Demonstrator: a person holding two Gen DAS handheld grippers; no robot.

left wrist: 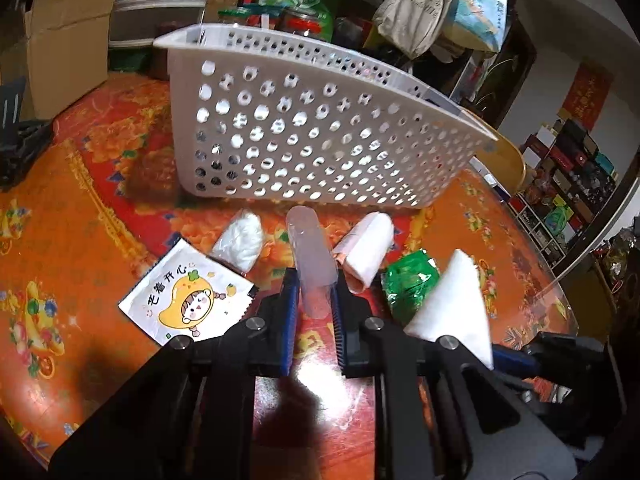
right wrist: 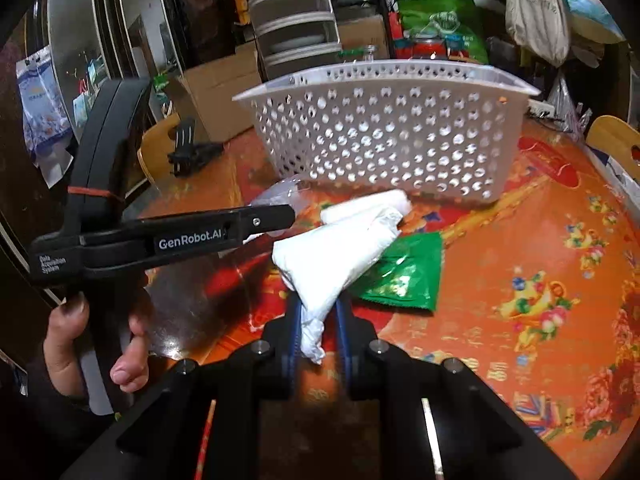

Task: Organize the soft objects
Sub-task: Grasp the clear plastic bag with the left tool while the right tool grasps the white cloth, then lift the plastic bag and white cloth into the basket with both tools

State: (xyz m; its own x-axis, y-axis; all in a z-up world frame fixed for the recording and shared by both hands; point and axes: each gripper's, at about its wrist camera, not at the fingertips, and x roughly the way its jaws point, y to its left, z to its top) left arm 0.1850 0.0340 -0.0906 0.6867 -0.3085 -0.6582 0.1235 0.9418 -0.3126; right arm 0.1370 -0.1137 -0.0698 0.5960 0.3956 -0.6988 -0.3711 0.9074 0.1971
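With both grippers' fingers clamped, left (left wrist: 314, 292) on a clear pouch (left wrist: 310, 256), right (right wrist: 318, 320) on a white packet (right wrist: 332, 256), we judge lifting both into the basket (left wrist: 320, 140) ahead comes next.

Floral table (left wrist: 80, 240) carries basket (left wrist: 304, 136), probably soft packets (left wrist: 188, 296)

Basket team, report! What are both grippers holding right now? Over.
Left gripper shut on pink tube. Right gripper shut on white bag. Basket ahead, nothing blocking.

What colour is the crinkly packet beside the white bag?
Green packet, clearest in the right wrist view.
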